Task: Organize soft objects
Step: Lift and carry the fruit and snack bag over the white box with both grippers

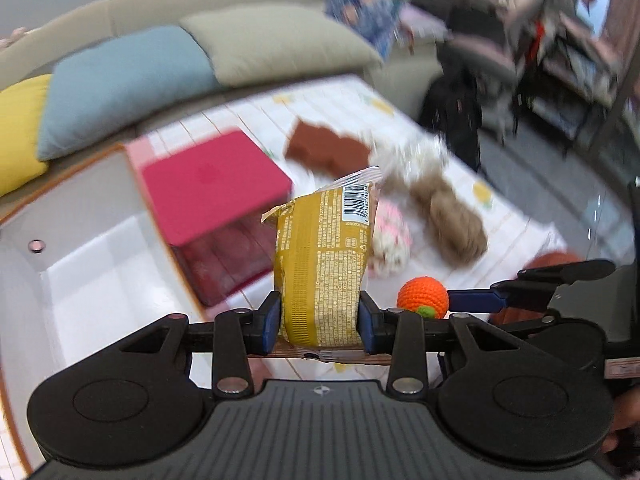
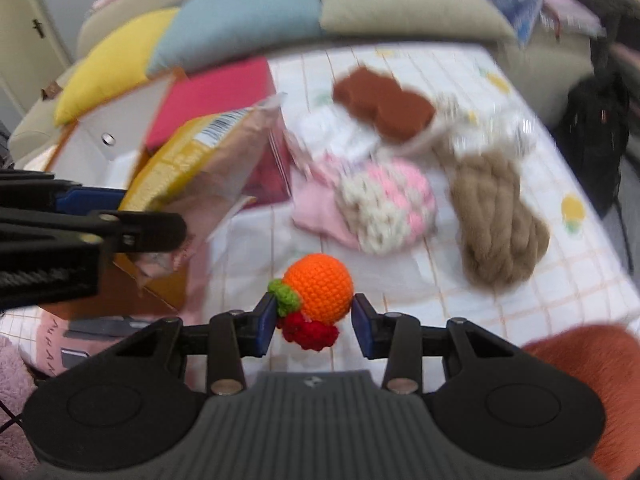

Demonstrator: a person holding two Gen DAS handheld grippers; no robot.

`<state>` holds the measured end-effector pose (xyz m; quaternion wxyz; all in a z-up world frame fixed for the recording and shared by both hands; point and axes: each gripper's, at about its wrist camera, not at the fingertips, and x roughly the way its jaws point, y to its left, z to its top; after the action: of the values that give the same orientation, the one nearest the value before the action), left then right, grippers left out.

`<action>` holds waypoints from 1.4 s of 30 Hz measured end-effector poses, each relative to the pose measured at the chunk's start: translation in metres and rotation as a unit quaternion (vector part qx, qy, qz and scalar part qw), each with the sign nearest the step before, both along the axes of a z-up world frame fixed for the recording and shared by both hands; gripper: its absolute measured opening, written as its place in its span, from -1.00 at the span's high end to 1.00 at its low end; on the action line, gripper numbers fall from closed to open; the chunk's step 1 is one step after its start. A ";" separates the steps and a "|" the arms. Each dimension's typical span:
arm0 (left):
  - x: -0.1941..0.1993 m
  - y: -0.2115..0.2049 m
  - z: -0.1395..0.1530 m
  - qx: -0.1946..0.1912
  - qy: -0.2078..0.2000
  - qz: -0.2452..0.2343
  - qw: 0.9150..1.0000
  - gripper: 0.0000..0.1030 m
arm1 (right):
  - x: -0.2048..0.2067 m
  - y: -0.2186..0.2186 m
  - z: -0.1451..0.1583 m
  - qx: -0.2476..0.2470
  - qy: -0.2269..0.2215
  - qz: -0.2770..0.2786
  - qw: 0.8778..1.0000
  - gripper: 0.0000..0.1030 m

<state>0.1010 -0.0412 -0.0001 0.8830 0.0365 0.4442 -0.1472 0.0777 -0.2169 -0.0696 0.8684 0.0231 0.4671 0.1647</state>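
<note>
- While both grippers hold items lifted above the checked tablecloth (image 2: 540,280), sorting looks barely begun: the white open box (image 1: 80,264) at its left edge shows nothing inside.
- Tan yarn skein (image 2: 496,220), brown felt piece (image 2: 384,104) and pink-and-cream knit (image 2: 388,208) lie mid-cloth, unsorted.
- Left gripper (image 1: 318,316) clamps the mustard-yellow snack packet (image 1: 324,264).
- Right gripper (image 2: 314,320) pinches the orange crocheted ball (image 2: 320,290).

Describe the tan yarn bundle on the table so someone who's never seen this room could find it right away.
Start at the checked tablecloth in front of the sofa cushions. Past the crochet orange in the right claw, look to the cloth's right side: the tan yarn lies there. It is the only beige, thick-twisted skein, right of the pink-and-cream yarn and below the brown felt.
</note>
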 end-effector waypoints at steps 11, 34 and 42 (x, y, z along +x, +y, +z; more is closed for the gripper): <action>-0.013 0.086 0.038 -0.027 -0.046 0.149 0.987 0.15 | 0.003 0.055 0.079 0.016 -0.126 0.106 0.986 0.22; 0.022 0.143 -0.053 0.069 0.122 0.156 0.978 0.22 | 0.068 0.223 0.017 -0.144 -0.007 0.364 0.920 0.22; 0.026 0.148 -0.058 0.053 0.146 0.163 0.974 0.18 | 0.070 0.230 0.007 -0.152 0.013 0.375 0.914 0.22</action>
<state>0.1275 0.1064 -0.0582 0.8178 -0.0116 0.5751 0.0182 0.1474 0.0128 -0.0623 0.7297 -0.2836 0.4723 0.4050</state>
